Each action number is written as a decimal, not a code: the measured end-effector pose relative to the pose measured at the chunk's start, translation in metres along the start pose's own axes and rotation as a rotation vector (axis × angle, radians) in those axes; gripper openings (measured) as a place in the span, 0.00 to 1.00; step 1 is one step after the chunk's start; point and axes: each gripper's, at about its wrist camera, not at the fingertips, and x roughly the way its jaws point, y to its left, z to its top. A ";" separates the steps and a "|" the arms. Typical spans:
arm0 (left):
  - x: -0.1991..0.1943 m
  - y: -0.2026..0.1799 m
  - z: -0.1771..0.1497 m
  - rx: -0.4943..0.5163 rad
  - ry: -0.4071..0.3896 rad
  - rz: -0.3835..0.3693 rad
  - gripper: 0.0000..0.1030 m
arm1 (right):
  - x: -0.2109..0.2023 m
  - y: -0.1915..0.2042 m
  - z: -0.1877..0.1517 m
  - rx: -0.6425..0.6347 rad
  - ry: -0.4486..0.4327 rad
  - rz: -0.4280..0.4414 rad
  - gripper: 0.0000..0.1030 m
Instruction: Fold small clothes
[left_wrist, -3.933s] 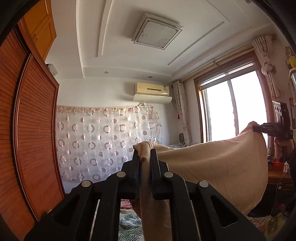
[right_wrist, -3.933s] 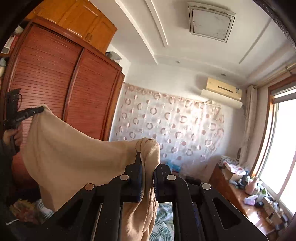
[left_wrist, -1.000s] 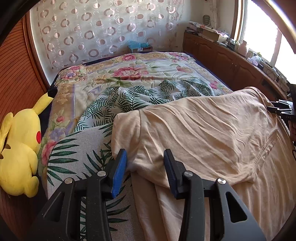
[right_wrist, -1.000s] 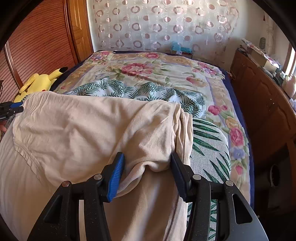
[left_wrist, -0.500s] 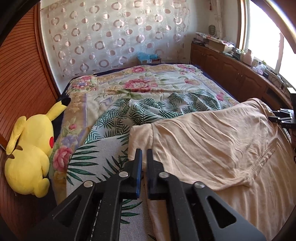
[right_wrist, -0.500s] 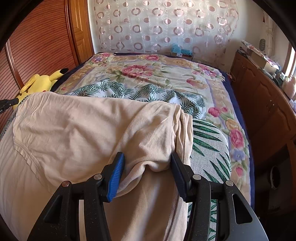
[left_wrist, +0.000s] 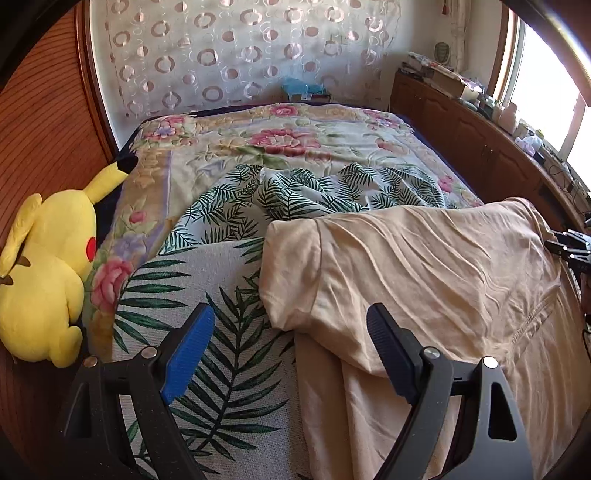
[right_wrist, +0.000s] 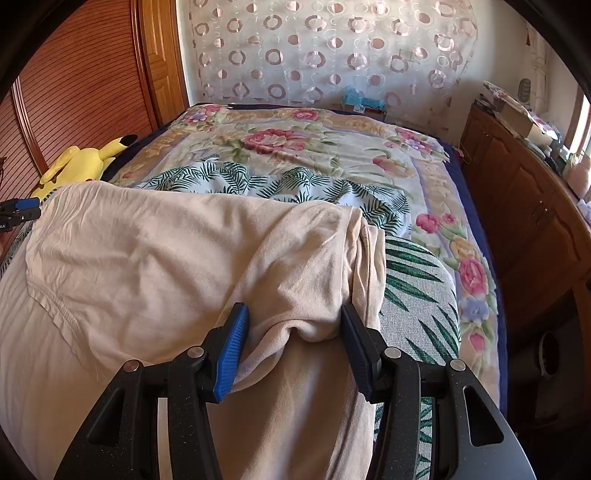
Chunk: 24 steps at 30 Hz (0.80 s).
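Note:
A beige garment (left_wrist: 424, 273) lies folded over on a leaf-print board (left_wrist: 207, 280) at the foot of the bed. My left gripper (left_wrist: 291, 354) is open, its fingers astride the garment's left folded corner, with nothing held. My right gripper (right_wrist: 293, 347) is open too, with the garment's (right_wrist: 184, 266) right folded corner bunched between its fingers (right_wrist: 231, 350). The right gripper shows at the far right of the left wrist view (left_wrist: 569, 247); the left gripper shows at the far left of the right wrist view (right_wrist: 18, 208).
A floral bedspread (left_wrist: 295, 140) and a leaf-print sheet (left_wrist: 303, 195) cover the bed. A yellow plush toy (left_wrist: 44, 273) lies at the left beside a wooden wardrobe (left_wrist: 40, 122). A cluttered wooden sideboard (left_wrist: 491, 133) runs along the right under the window.
Both grippers lowered the garment from the air onto the board and let go. My left gripper shut half a second ago and has opened wide again. The right stays open.

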 end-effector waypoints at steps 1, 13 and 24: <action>0.000 0.001 0.000 -0.004 -0.001 -0.003 0.83 | 0.000 0.000 0.000 -0.001 0.000 0.000 0.51; -0.008 -0.015 0.000 0.055 -0.054 -0.042 0.08 | -0.011 0.002 0.004 -0.051 -0.045 0.021 0.06; -0.062 -0.025 0.015 0.060 -0.203 -0.050 0.07 | -0.050 0.000 -0.001 -0.016 -0.189 0.008 0.05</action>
